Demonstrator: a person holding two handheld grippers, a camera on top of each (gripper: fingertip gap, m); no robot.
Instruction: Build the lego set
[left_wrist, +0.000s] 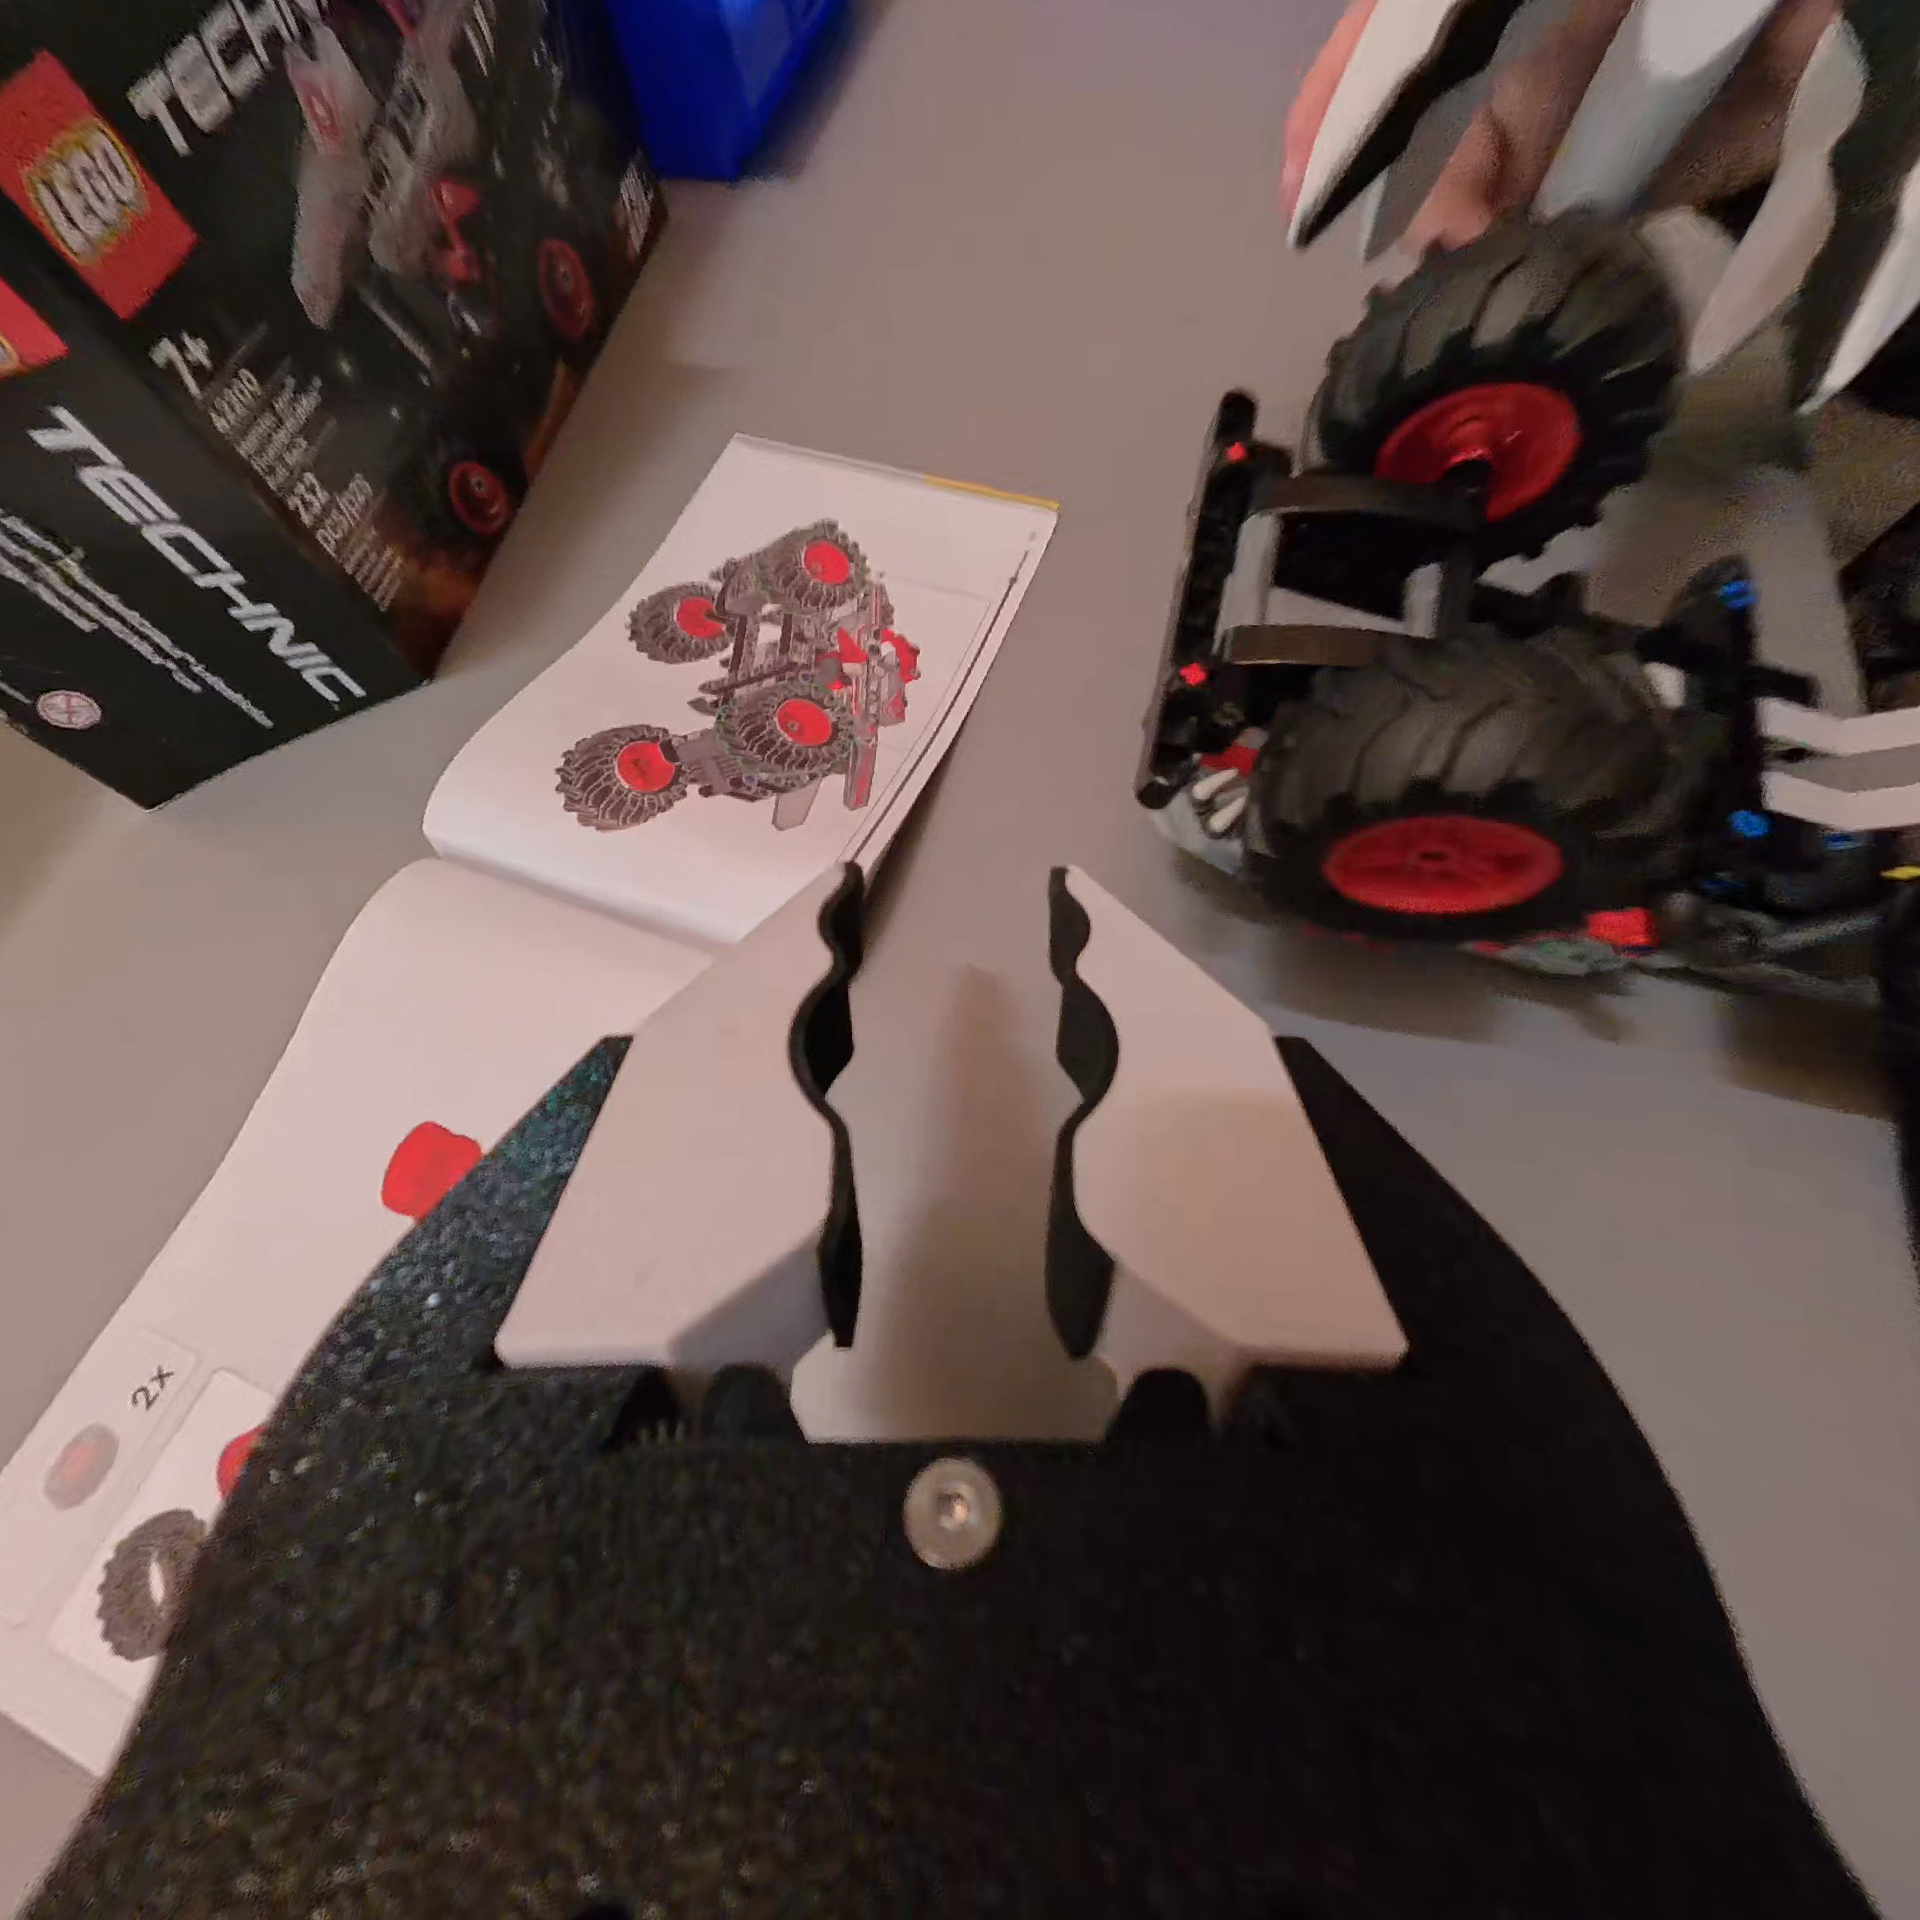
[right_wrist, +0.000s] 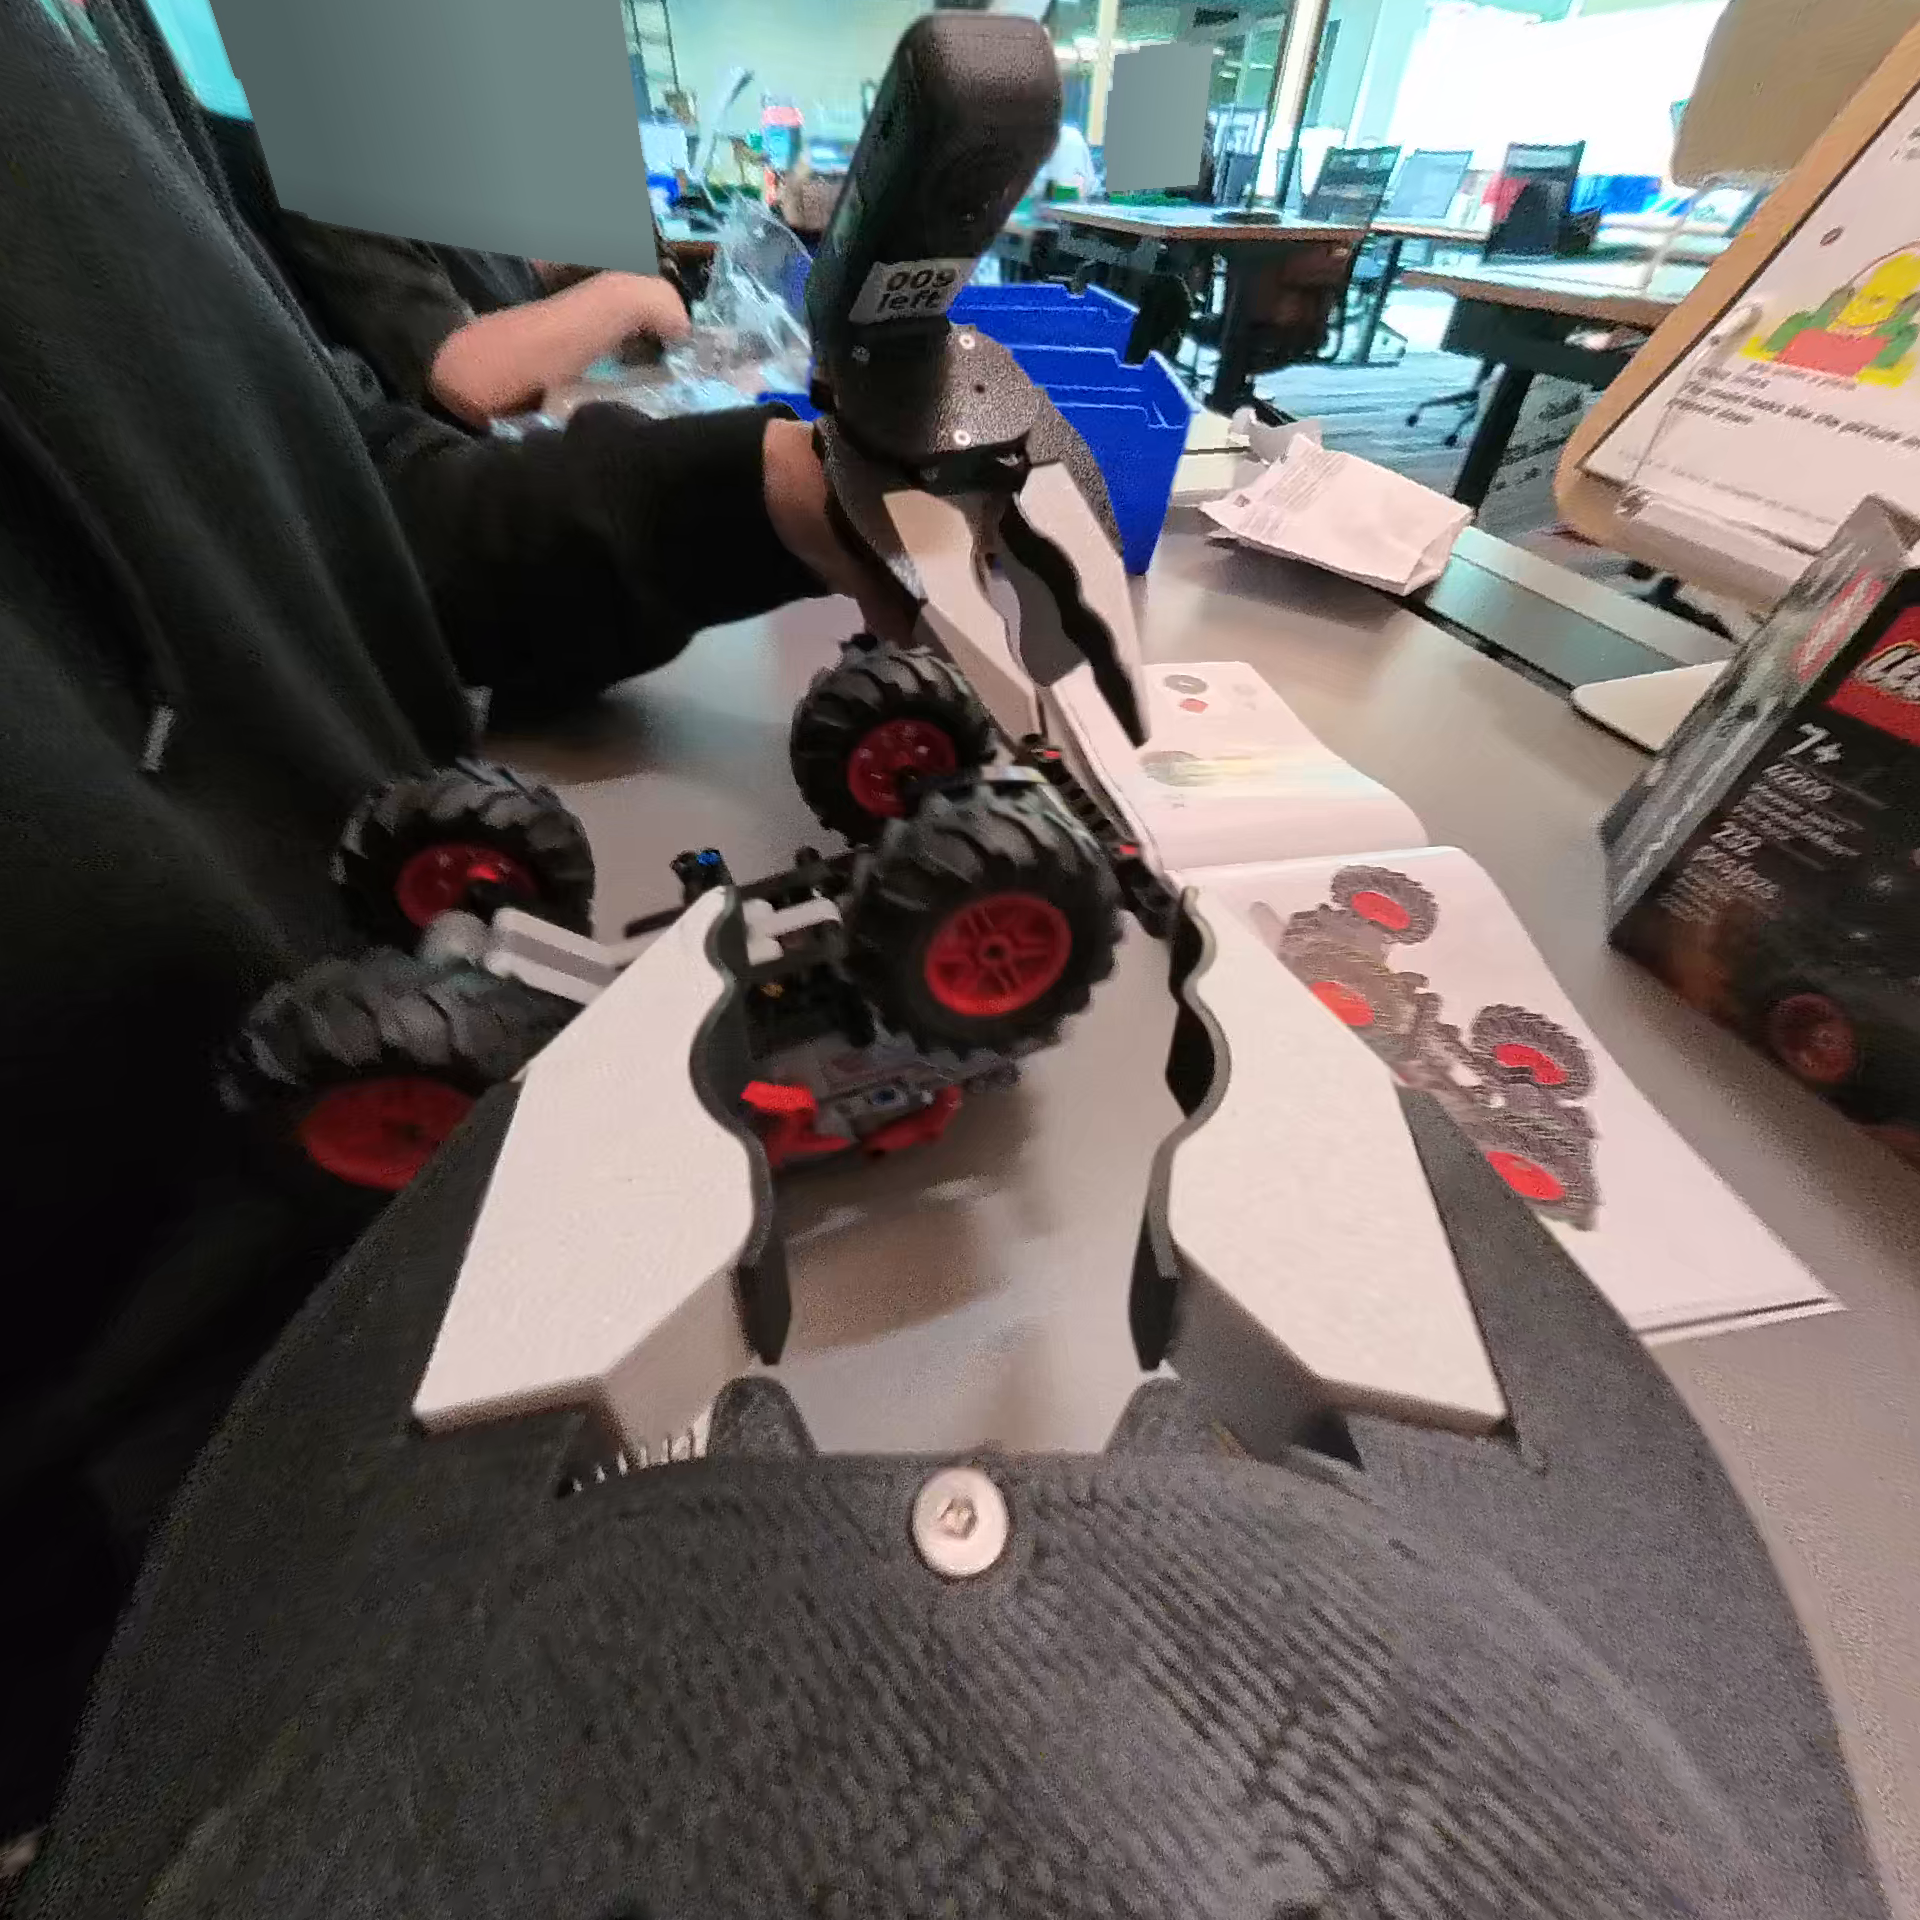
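Observation:
The Lego truck (left_wrist: 1340, 582), black with big black tyres on red hubs, lies on its side on the grey table at the right. In the right wrist view the truck (right_wrist: 821, 997) lies just ahead. My right gripper (right_wrist: 951, 914) is open, with one front wheel (right_wrist: 992, 951) between its fingertips; I cannot tell if they touch it. In the left wrist view the right gripper (left_wrist: 1538, 249) is blurred above the upper wheel (left_wrist: 1486, 374). My left gripper (left_wrist: 956, 894) is open and empty over the table beside the booklet. It also shows in the right wrist view (right_wrist: 1081, 727), above the truck's front.
An open instruction booklet (left_wrist: 914, 540) lies left of the truck, also seen in the right wrist view (right_wrist: 1621, 1226). Black set boxes (left_wrist: 260, 416) (right_wrist: 1787, 810) stand beyond it. A blue bin (right_wrist: 1081, 395), a white paper bag (right_wrist: 1340, 509) and a person's dark sleeve (right_wrist: 582, 520) are behind.

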